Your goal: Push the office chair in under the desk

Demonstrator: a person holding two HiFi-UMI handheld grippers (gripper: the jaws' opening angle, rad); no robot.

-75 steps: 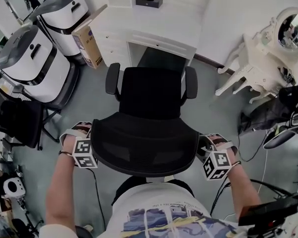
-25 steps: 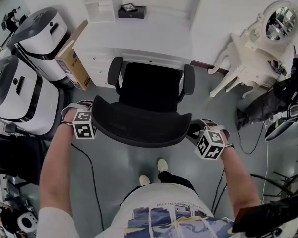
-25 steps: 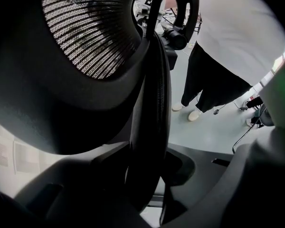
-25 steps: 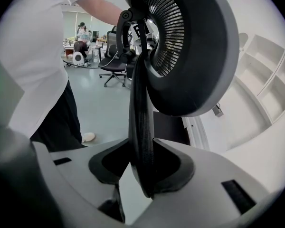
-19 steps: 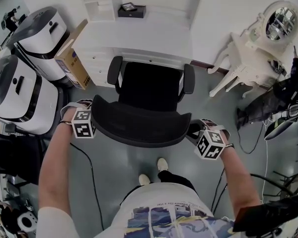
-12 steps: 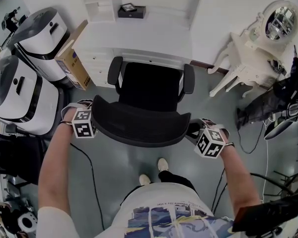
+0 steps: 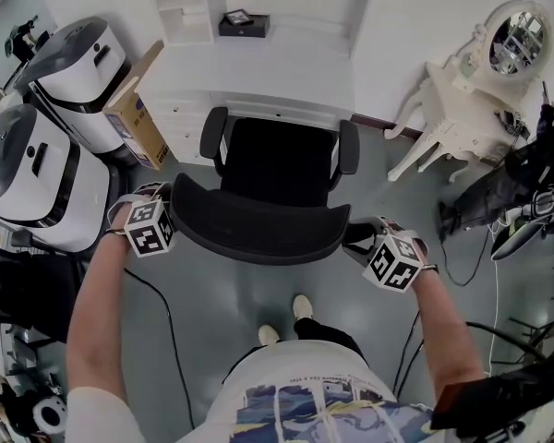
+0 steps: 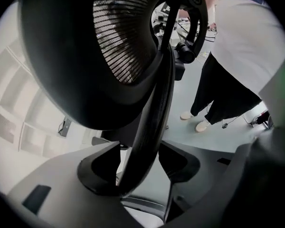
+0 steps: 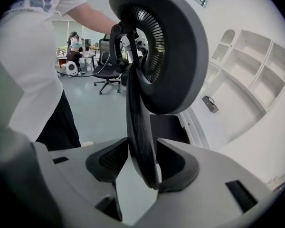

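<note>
The black office chair [image 7: 277,160] stands with its seat partly under the white desk [image 7: 258,72], armrests at the desk's front edge. Its curved mesh backrest [image 7: 258,229] faces me. My left gripper [image 7: 169,210] is at the backrest's left end, my right gripper [image 7: 355,239] at its right end. In the left gripper view the backrest rim [image 8: 152,113] runs between the left gripper's [image 8: 140,167] opening jaws, with a gap on one side. In the right gripper view the rim [image 9: 137,127] stands between the right gripper's [image 9: 142,163] opening jaws, close to both pads.
Two white machines [image 7: 37,183] and a cardboard box [image 7: 134,109] stand left of the desk. A white ornate table with a round mirror [image 7: 462,109] is at the right, with dark gear and cables [image 7: 499,220] beyond it. My feet [image 7: 286,321] are behind the chair.
The chair has rolled forward to the desk since the earliest frame. In the last second both grippers have shifted slightly outward from the backrest ends and their cubes have tilted.
</note>
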